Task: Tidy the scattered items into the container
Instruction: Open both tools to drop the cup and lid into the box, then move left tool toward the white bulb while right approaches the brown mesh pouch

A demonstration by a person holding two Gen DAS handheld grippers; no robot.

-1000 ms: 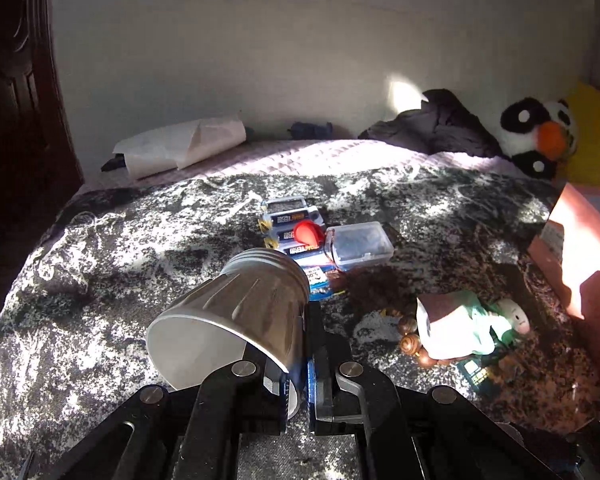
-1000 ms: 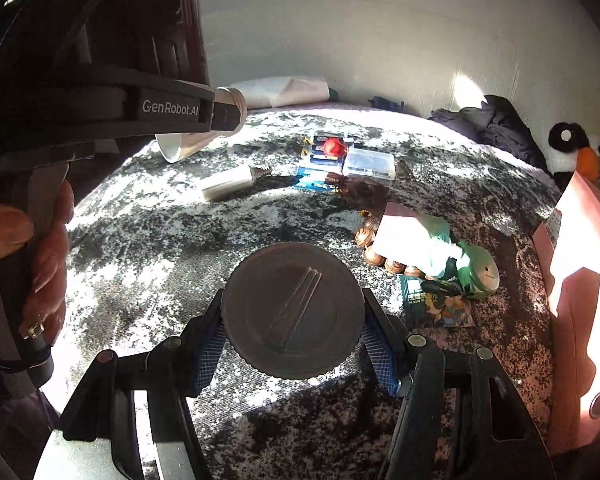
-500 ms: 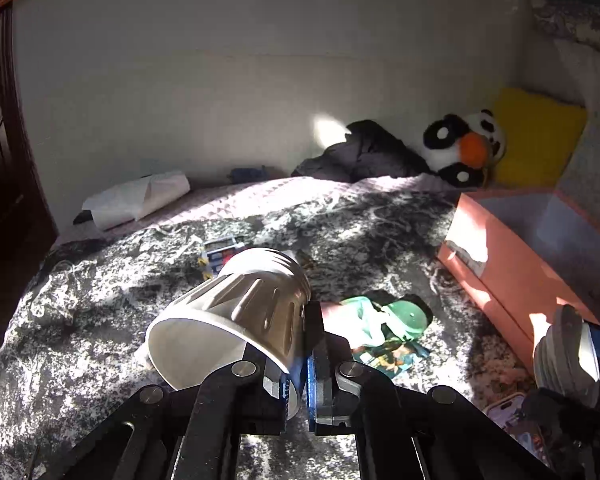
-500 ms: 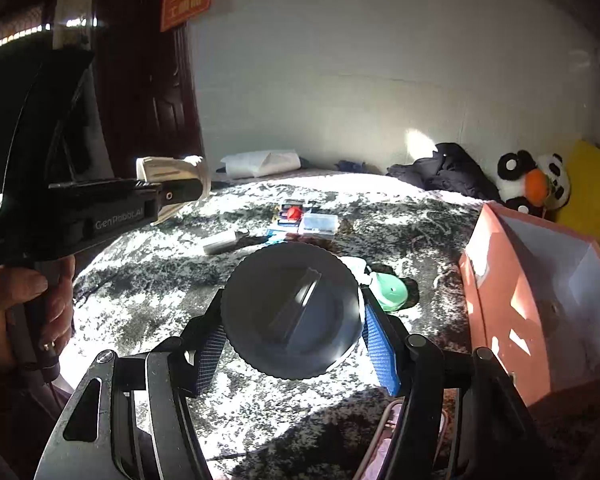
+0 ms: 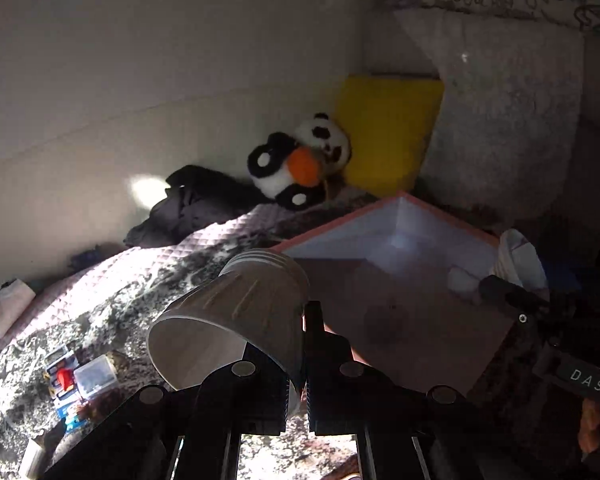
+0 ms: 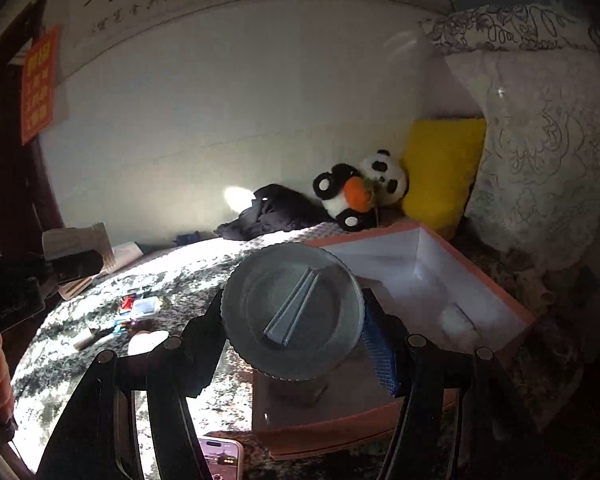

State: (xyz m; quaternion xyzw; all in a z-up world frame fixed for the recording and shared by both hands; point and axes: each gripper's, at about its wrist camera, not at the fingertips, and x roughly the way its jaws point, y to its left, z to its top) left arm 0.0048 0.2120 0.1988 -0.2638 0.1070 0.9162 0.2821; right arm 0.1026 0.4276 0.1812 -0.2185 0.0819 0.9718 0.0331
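Note:
A pale ribbed cup lies on its side in my left gripper, whose jaws are shut on the cup's wall near the rim. My right gripper is shut on a round grey lid with a raised bar handle, gripped at its edges. Both are held above the near side of the pink box, which has a white inside. A small white object lies in the box. In the left wrist view the lid shows edge-on at the right.
A battery pack and a clear case lie far left on the mottled bedspread. A phone lies by the box's near corner. A panda plush, a yellow pillow and dark clothing line the wall.
Both grippers have swung right and risen, each keeping its load. The pink box has come from the right edge to directly ahead; the scattered items have slid to the lower left.

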